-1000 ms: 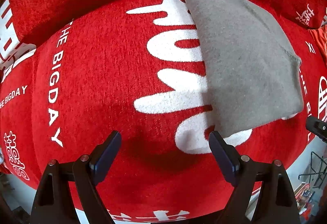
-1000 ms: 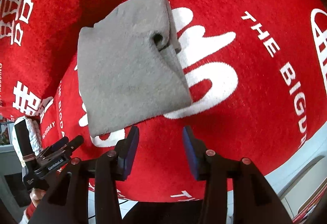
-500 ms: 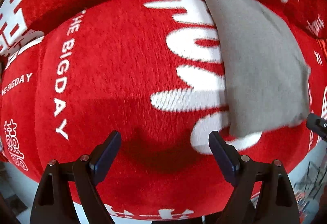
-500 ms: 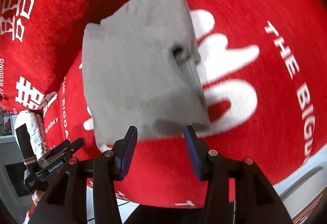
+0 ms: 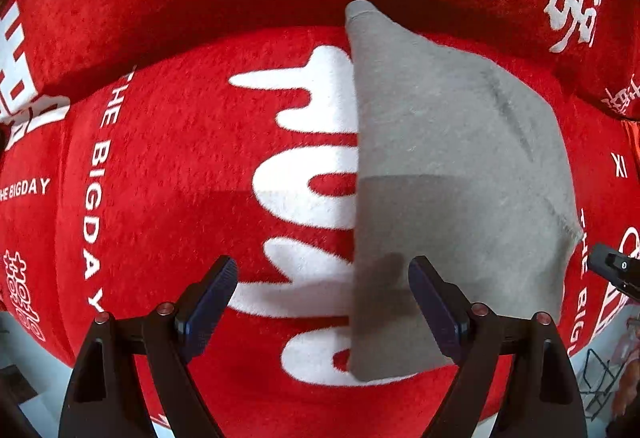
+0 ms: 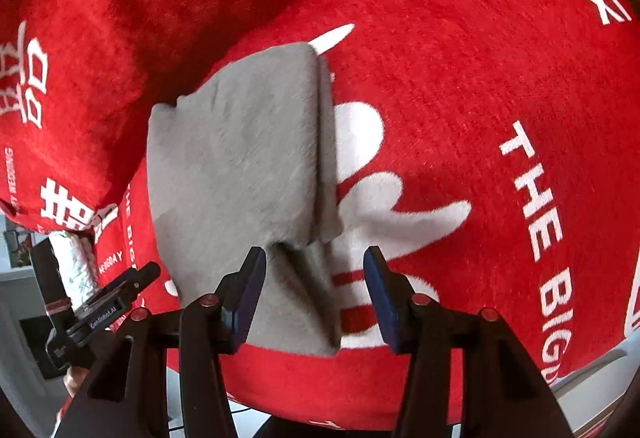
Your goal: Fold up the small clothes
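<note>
Both grippers, left gripper and right gripper, spread apart, right just widening, over folded grey cloth on red blanket; best pinch the near hem at lower centre squarely

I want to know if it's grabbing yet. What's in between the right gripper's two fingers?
In the right wrist view, the near edge of the grey cloth lies between the fingers of the right gripper, untouched, with red blanket beside it.

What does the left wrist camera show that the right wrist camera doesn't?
Only the left wrist view shows the left gripper head-on, jaws wide and empty.

Only the right wrist view shows the grey cloth's stacked fold edge and the right gripper, its jaws just opening, straddling the near edge without pinching.

Both show the folded grey cloth on the red lettered blanket.
</note>
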